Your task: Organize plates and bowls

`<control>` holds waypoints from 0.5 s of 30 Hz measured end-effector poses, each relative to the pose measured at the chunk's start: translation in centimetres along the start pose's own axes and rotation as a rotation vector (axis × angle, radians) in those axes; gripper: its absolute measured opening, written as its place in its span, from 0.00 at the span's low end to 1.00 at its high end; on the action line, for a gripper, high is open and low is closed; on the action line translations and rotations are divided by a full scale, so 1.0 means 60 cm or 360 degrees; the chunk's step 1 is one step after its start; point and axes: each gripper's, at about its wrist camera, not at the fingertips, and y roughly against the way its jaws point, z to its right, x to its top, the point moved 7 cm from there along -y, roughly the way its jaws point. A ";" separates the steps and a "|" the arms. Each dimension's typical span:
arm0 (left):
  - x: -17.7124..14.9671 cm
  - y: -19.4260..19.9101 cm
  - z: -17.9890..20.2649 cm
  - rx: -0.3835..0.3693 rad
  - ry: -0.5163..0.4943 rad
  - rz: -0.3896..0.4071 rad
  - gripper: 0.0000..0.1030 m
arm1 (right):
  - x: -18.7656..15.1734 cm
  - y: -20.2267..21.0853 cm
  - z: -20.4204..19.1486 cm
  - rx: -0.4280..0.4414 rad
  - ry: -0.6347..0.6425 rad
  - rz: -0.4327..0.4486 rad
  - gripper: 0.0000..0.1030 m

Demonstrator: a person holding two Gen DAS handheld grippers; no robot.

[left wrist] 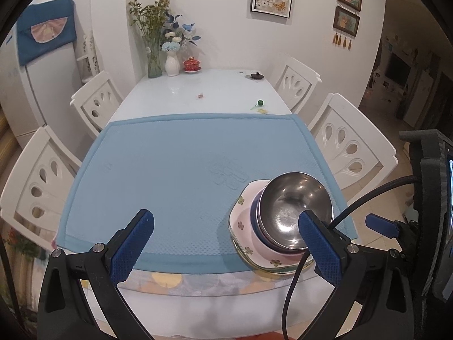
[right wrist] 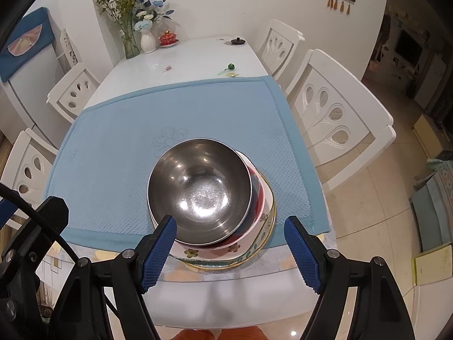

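Note:
A steel bowl (left wrist: 294, 206) (right wrist: 199, 188) tops a nested stack: under it a dark blue and red bowl (right wrist: 256, 198), a white floral bowl (left wrist: 243, 226) (right wrist: 195, 252), and a plate (right wrist: 269, 226) with a gold rim. The stack rests on the near right corner of a blue mat (left wrist: 175, 170) (right wrist: 113, 141). My left gripper (left wrist: 226, 243) is open above the mat's front edge, left of the stack, with nothing between its fingers. My right gripper (right wrist: 230, 243) is open just in front of the stack, its blue pads (right wrist: 158, 255) apart and pressing on nothing.
White chairs (left wrist: 351, 147) (right wrist: 334, 113) flank the glass-topped table (left wrist: 198, 85). At the far end stand a glass vase of flowers (left wrist: 154, 56), a white vase (left wrist: 172, 62), a red lidded cup (left wrist: 192, 64) and a small dark lid (left wrist: 256, 76). A green trinket (left wrist: 259, 102) lies beyond the mat.

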 end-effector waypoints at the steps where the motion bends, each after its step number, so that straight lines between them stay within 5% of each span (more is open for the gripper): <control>1: 0.000 0.000 0.000 0.0004 -0.0001 0.0001 0.99 | 0.000 0.000 0.000 0.0000 -0.0001 0.0000 0.74; 15: 0.000 0.008 0.007 0.0010 -0.0033 0.0026 0.99 | -0.002 0.000 -0.001 -0.0002 0.0019 0.0001 0.74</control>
